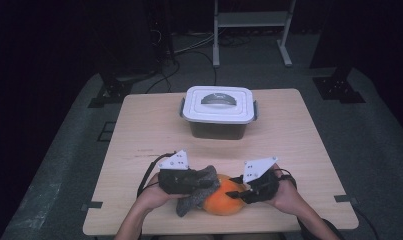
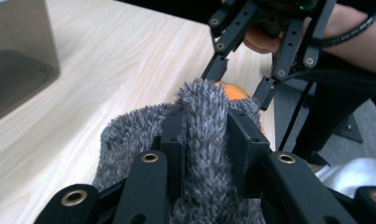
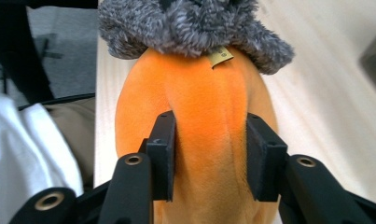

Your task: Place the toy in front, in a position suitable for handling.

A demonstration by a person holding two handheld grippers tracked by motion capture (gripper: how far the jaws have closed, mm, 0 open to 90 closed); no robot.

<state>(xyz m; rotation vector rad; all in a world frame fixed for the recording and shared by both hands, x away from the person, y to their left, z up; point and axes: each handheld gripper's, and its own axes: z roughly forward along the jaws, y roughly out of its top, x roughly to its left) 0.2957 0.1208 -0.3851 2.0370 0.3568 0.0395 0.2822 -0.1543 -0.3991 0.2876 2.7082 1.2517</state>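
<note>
At the table's (image 1: 139, 120) near edge, about six o'clock in the high view, a plush toy (image 1: 223, 196) sits gripped from both ends: an orange body with a shaggy grey top, possibly a cap or tuft, though what it depicts cannot be told. The left gripper (image 1: 201, 182), coming in from nine o'clock, is clenched on a fold of the grey fur (image 2: 205, 135), its black pads sunk into the pile. The right gripper (image 1: 239, 192), from three o'clock, is pinching a raised ridge of the orange fabric (image 3: 208, 126) between its pads, the cloth bulging up between them. The work looks to be at the grasping stage: both tongs have hold, but the toy rests on the wood and nothing has been lifted or carried. At twelve o'clock, well apart from the toy, stands a box (image 1: 218, 111) with its white lid clipped on and handle flat; if the toy is bound there, the lid has yet to come off. The orange plush is smooth and short-napped, with a small tan tag (image 3: 220, 57) at the seam under the grey fur. It reads as soft and easily squashed.
</note>
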